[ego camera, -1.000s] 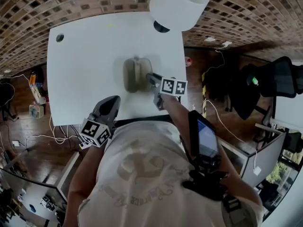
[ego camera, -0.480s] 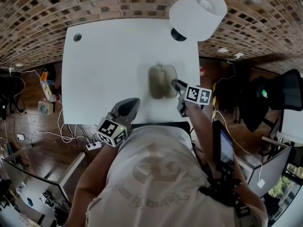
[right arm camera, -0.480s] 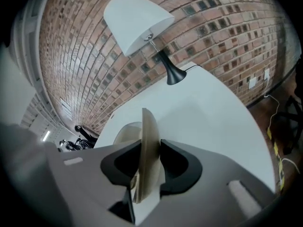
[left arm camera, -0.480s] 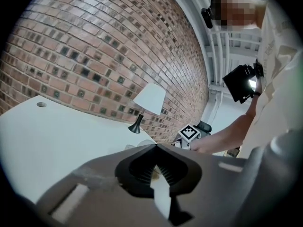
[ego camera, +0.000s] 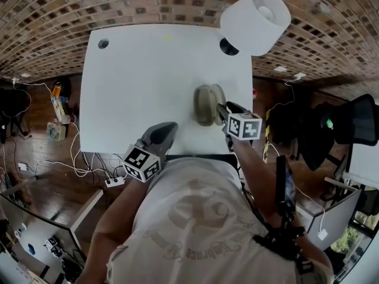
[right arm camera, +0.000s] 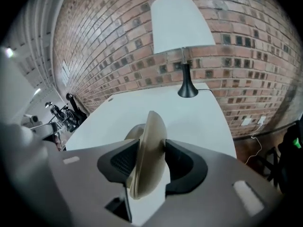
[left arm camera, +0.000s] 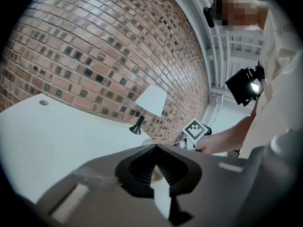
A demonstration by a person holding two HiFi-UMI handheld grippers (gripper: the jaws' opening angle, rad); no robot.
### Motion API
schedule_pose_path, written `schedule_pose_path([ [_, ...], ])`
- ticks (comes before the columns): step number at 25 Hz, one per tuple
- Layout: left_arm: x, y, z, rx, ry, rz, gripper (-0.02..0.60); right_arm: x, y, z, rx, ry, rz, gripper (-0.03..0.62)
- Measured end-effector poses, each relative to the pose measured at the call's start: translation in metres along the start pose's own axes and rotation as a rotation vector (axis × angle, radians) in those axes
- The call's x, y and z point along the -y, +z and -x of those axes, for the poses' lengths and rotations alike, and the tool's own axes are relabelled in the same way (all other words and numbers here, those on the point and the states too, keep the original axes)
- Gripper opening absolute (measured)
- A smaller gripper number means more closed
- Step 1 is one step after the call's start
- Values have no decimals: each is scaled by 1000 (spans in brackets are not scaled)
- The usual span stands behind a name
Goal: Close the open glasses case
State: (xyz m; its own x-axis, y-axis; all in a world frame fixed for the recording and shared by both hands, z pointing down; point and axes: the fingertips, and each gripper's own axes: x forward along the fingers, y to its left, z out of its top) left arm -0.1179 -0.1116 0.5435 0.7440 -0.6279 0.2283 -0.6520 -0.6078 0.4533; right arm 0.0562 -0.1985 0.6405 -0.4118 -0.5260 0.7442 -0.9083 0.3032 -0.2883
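Observation:
An olive-grey glasses case (ego camera: 206,104) lies on the white table (ego camera: 142,81) near its right front edge. In the right gripper view its lid (right arm camera: 152,124) stands up on edge, tilted, over the base (right arm camera: 134,132). My right gripper (ego camera: 222,109) (right arm camera: 151,148) has that lid between its jaws with both pads against it; the jaws have just been opening. My left gripper (ego camera: 168,126) (left arm camera: 155,146) hovers at the table's front edge, left of the case, shut and holding nothing.
A white-shaded lamp (ego camera: 254,13) (right arm camera: 182,27) on a black foot stands at the table's back right corner, behind the case. A cable hole (ego camera: 103,43) is at the back left. A brick wall lies beyond; the floor holds cables, and a black chair (ego camera: 355,120) stands to the right.
The right gripper has risen and rolled, and the case looks narrower from above as the lid has swung up. The left gripper has stayed put. The head camera has shifted.

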Motion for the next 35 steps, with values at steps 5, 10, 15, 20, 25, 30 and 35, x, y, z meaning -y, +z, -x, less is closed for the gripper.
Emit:
schedule_pose_path([
  [5,-1,0,1,9,0,8,6,-43,7,2,39,64,104,222],
  [10,-3,0,6,14,8,8,6,-68,4,-8,40,136,108,210],
  [15,-4,-1,9,15,15,7,6,-67,1,-20,24,108,126,92],
  [20,-4,-5,13,16,23,6,6,-69,-3,-30,12,98,141,55],
  [25,-7,-4,17,28,42,12,6,-67,-5,-33,31,94,189,9],
  [30,-8,-6,22,28,46,15,6,-67,-7,-35,24,88,237,8],
  [35,-19,-5,38,28,51,7,6,-79,-6,-41,29,83,238,8],
])
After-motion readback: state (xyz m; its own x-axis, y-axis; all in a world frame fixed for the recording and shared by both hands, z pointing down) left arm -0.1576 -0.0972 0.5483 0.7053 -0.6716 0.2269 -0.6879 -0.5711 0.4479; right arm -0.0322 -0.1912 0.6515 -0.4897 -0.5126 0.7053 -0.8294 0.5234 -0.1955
